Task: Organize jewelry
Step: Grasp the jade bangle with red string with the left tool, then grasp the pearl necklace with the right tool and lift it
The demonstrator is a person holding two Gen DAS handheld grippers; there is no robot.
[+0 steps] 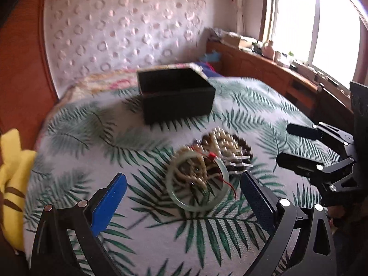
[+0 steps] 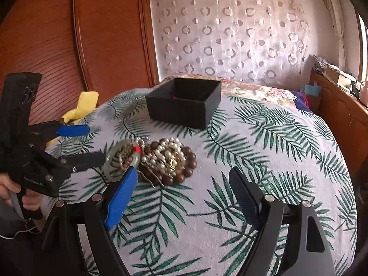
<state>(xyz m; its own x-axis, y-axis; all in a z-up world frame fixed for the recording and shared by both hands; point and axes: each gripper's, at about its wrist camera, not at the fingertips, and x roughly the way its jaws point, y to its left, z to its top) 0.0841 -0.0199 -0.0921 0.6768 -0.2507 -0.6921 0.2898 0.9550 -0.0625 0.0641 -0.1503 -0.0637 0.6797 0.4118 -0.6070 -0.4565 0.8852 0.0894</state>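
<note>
Bed covered with a leaf-print blanket (image 2: 264,161); I see both grippers held above it, each tilted downward. Jewelry is piled in one heap at the middle of the blanket: a pale green bangle (image 2: 119,158) on the left side, leaning on the heap and tied with a red thread (image 1: 212,155), a tangle of pearl strands (image 2: 168,151) on top, and a ring of dark brown wooden beads (image 2: 184,172) around the right and near edge. The bangle overlaps the pearls; I cannot tell how the strands are knotted together. A black open-topped box (image 2: 184,105) sits on the blanket on the far side of the heap, apart from it; its inside is too dark to read. Left gripper (image 1: 184,186): jaws spread wide, nothing between the pads; in its own view the bangle lies just beyond the fingertips, and from the right wrist view its lower finger tip is right beside the bangle's left rim, contact not clear. Right gripper (image 2: 184,191): jaws wide apart, empty, with the heap just beyond its left finger. A hand (image 2: 13,191) grips the left tool's handle. A yellow plush toy (image 1: 13,184) lies at the left edge of the bed.
</note>
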